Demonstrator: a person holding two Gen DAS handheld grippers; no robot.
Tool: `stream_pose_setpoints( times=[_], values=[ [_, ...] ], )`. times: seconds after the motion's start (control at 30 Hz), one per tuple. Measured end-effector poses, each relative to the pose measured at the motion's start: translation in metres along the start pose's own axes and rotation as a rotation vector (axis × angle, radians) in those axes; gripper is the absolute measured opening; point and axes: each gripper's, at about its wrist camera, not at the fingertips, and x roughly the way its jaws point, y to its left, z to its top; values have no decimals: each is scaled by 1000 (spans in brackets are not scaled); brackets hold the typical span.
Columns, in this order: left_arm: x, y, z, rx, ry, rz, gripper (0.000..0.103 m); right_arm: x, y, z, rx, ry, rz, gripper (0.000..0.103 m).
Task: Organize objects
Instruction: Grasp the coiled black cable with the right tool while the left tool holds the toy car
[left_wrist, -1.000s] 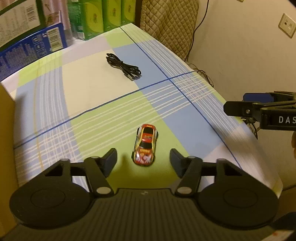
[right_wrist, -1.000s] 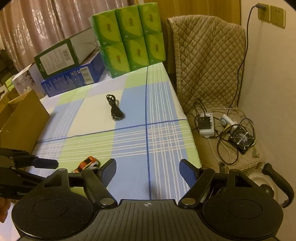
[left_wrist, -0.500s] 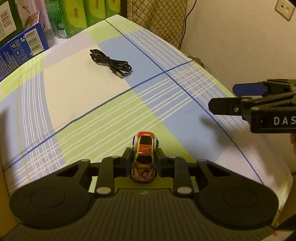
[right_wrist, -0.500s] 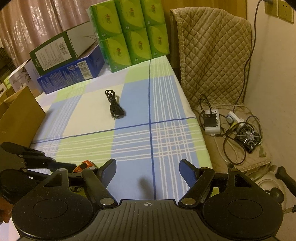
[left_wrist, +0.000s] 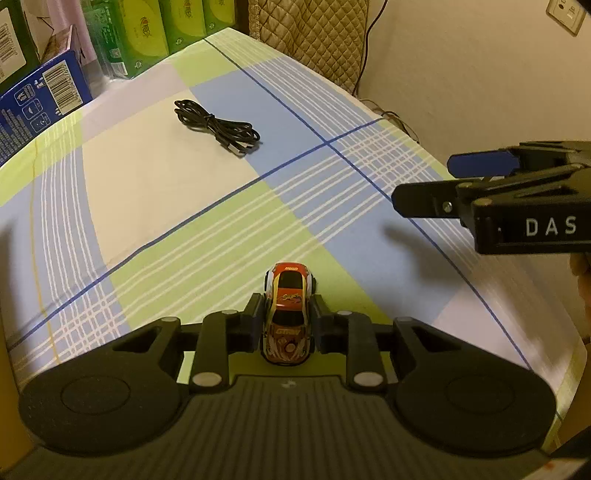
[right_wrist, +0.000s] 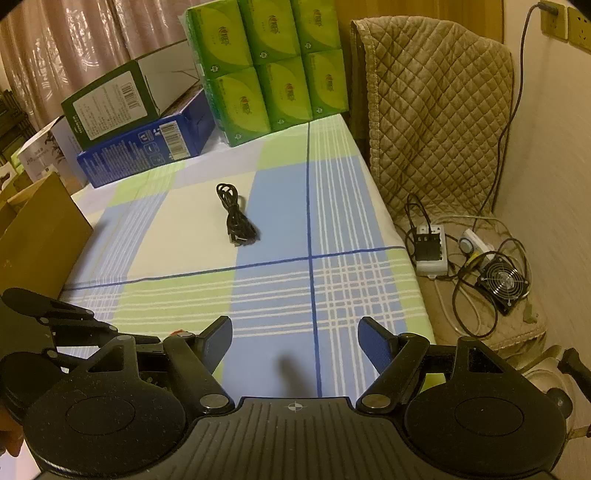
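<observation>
Car (left_wrist: 288, 317) clamped between left tongs (left_wrist: 286, 325), right tongs (right_wrist: 295, 341) apart and idle: lift straight, grip steady, clear of cable (left_wrist: 218, 129).

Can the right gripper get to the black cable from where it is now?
Probably yes. The right gripper has its jaws open and empty, and only bare tablecloth lies between it and the black cable. The left gripper, shut on the toy car, sits off to the side.

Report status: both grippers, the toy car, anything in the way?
Left gripper shut on toy car. Right gripper open, holding nothing, above the tablecloth. Black cable lies farther back, apart from both. Nothing blocking.
</observation>
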Motion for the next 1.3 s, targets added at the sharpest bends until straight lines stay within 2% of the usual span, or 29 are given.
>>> stream_pose_setpoints(
  times=[0.23,0.33,0.67,0.77,1.0,1.3],
  values=[
    [-1,1,2,-2,10,-5,22,2,3,6,-8,-2,0,73],
    [-8,6,5,-11,-14,24,21,5,4,10,-15,-4,1,73],
    [-31,57,27,-109,-55,77,21,34,22,36,-94,-3,51,72],
    [-34,73,34,-134,-62,97,21,54,30,49,-141,7,73,62],
    [-33,104,45,-212,-82,114,21,95,44,76,-218,-6,99,49],
    [-24,124,48,-277,-101,107,21,141,65,92,-298,28,83,37]
  ],
)
